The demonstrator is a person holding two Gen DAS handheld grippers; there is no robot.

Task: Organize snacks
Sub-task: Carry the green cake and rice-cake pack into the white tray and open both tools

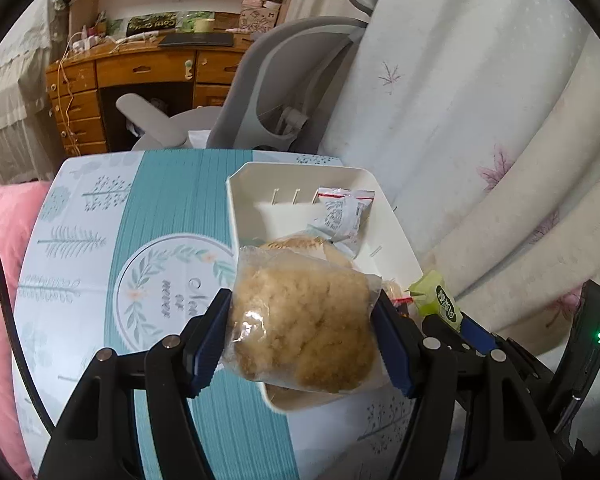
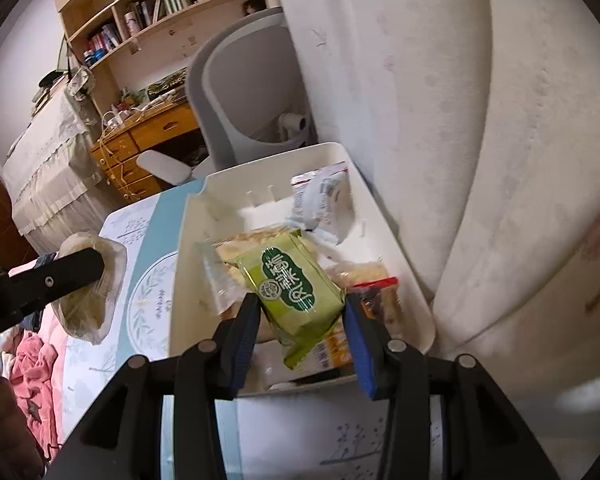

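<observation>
While the white tray (image 2: 180,280) sits on the patterned table (image 1: 100,240) holding a white packet (image 2: 320,196) and clear bags, the left gripper (image 1: 300,340) clamps a clear bag of crumbly cake (image 1: 300,328) above its near edge, and the right gripper (image 2: 300,336) pinches a green packet (image 2: 292,284) over the tray

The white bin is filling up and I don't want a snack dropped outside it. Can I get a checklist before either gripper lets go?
1. Left gripper grips the clear-bagged floss bun: ok.
2. Right gripper grips the green packet: ok.
3. White bin has bare floor at its far end: ok.
4. Green packet is over the bin: ok.
5. Bun is over the bin: cannot tell; the two views disagree.
6. Bin sits fully on the teal-patterned table: cannot tell.
</observation>
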